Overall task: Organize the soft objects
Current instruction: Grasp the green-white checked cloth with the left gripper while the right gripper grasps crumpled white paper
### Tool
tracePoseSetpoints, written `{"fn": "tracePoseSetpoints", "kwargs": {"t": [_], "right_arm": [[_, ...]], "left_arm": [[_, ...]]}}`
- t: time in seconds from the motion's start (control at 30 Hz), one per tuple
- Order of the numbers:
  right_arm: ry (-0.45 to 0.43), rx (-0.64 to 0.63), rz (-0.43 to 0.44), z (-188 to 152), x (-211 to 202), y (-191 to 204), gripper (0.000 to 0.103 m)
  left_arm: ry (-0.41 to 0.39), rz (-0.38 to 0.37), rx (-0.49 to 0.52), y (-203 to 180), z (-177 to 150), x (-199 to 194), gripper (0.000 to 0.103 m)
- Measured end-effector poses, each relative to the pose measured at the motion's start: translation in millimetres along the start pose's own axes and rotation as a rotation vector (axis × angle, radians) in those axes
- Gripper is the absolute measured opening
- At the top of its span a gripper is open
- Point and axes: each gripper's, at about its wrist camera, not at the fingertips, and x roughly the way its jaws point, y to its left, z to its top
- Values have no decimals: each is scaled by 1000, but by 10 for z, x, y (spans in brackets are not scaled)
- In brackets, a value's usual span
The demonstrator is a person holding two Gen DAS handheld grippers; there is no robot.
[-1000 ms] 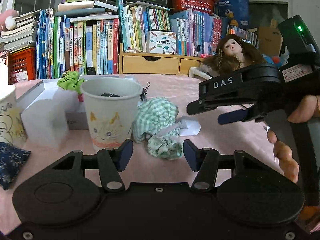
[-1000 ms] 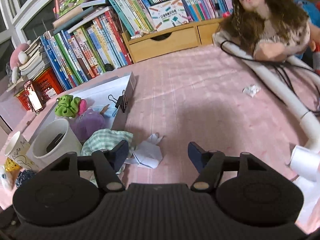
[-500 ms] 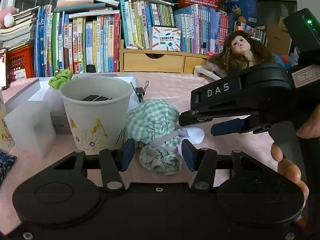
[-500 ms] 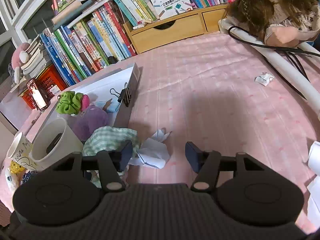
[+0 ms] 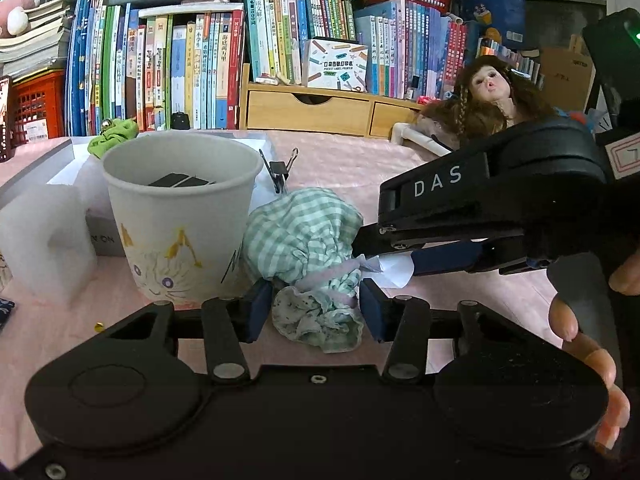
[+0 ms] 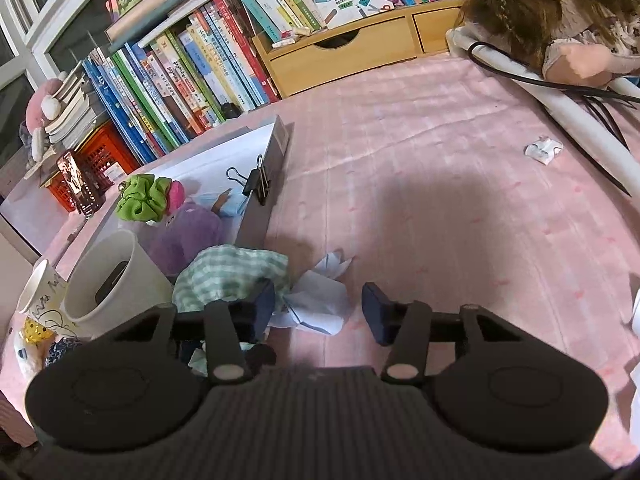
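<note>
A green checked cloth pouch (image 5: 304,236) lies on the pink tablecloth, beside a white paper cup (image 5: 180,216) with a cat drawing. My left gripper (image 5: 316,312) is open, its fingers on either side of the pouch's ruffled end. My right gripper (image 6: 318,308) is open, low over a crumpled white paper (image 6: 318,300), with the pouch (image 6: 228,272) at its left finger. In the left wrist view the right gripper's fingers (image 5: 440,256) reach in from the right to the paper and pouch. A green scrunchie (image 6: 142,196) and a purple plush (image 6: 188,236) lie in a white box (image 6: 256,144).
A binder clip (image 6: 256,180) hangs on the box wall. A second paper cup (image 6: 40,292) stands at the left. A doll (image 5: 488,100), a white tube (image 6: 560,116) with black cables and a paper scrap (image 6: 542,150) lie at the right. Books and wooden drawers (image 5: 312,110) line the back.
Both grippers have moved forward and down toward the checked pouch. The left fingers now straddle its ruffled end, and the right gripper has closed in over the white paper.
</note>
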Motion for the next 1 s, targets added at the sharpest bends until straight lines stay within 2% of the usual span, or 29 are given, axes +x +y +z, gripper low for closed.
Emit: {"fn": "tracePoseSetpoints", "kwargs": {"t": [0.37,0.63,1.0], "right_arm": [[5,5,9,-11,9,10,47],[3,21,13,-23,7,3,43],[-11,23,11,-19,-107,-7,43]], "left_arm": [[-6,1,-23,6,27,47,45],[-22,-2,-22,1,13,-1,37],[-44,-27,-13,-50,30,-132,36]]}}
